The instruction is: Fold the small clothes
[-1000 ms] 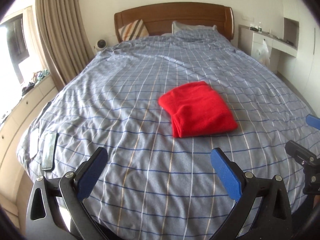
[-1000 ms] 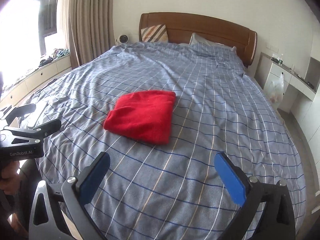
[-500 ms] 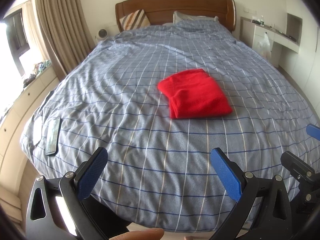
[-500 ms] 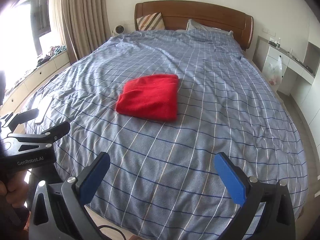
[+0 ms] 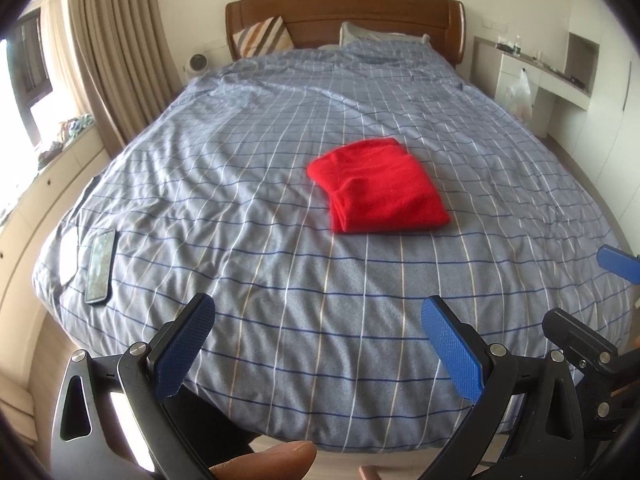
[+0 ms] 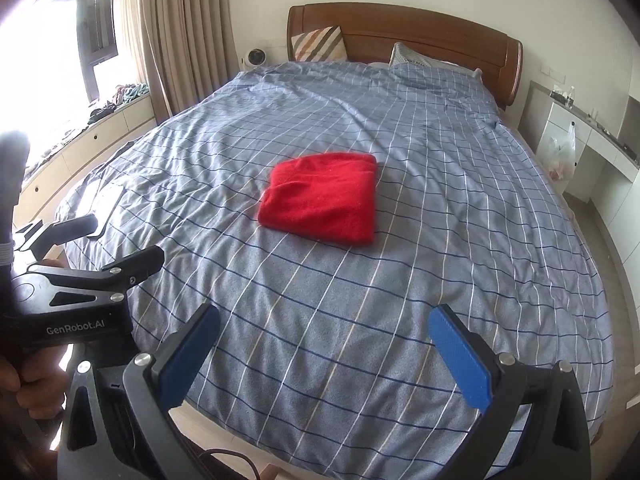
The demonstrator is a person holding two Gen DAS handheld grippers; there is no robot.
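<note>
One red garment (image 5: 378, 188), folded rectangular, flat on checked bedspread (image 5: 280, 272).

Daylight enters from the window (image 6: 48, 52) at far left, blown out to white glare in the right wrist view, leaving the room bright and evenly lit. The checked duvet (image 5: 280, 200) shows only soft crease shadows. Strong fisheye bending and dark vignette at frame corners; centre sharp, edges slightly smeared.
</note>
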